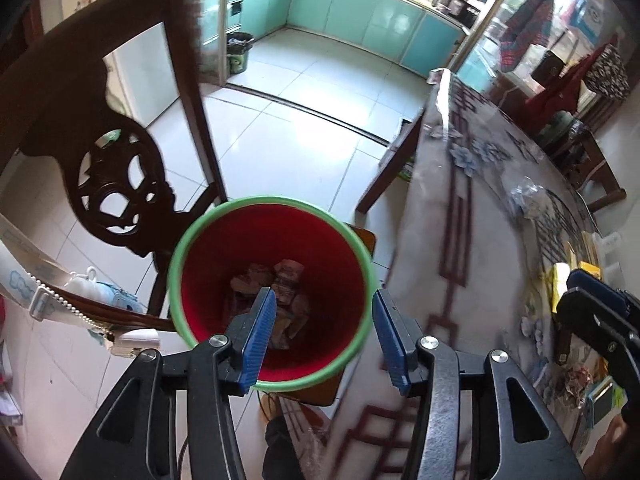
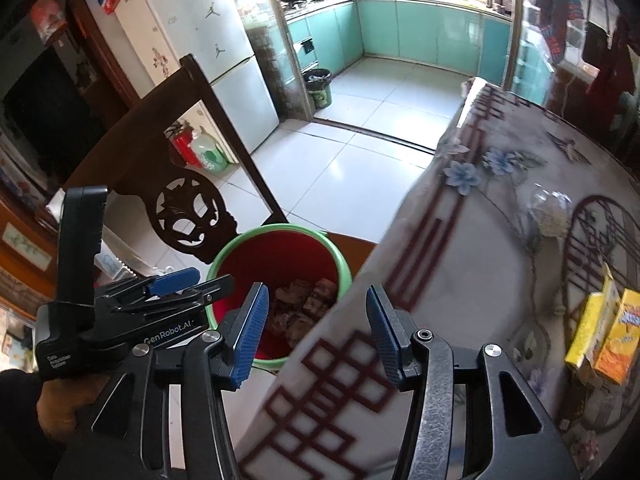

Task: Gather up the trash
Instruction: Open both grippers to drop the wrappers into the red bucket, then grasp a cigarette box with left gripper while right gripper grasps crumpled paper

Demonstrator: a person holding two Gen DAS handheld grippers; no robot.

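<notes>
The left gripper point(image 1: 324, 336) hangs over the mouth of a red bin point(image 1: 272, 292) with a green rim, its blue-padded jaws spread wide and nothing between them; one blue pad sits over the bin's interior, the other over the rim's right side. At the bottom of the bin lies a heap of crumpled wrappers point(image 1: 276, 300), brownish and creased (their print is too blurred to read). The bin stands on the tiled floor between a dark carved wooden chair point(image 1: 108, 168) and the edge of a table draped in a floral cloth point(image 1: 472, 240). The right gripper point(image 2: 316, 332) is likewise spread wide and empty, held above the table's edge with the bin just beyond its left finger. From the right wrist view the left gripper appears at the lower left, near the bin's rim. On the cloth, well to the right, stand yellow and orange cartons point(image 2: 600, 328), and farther back lies a crumpled clear plastic piece point(image 2: 550, 212).
</notes>
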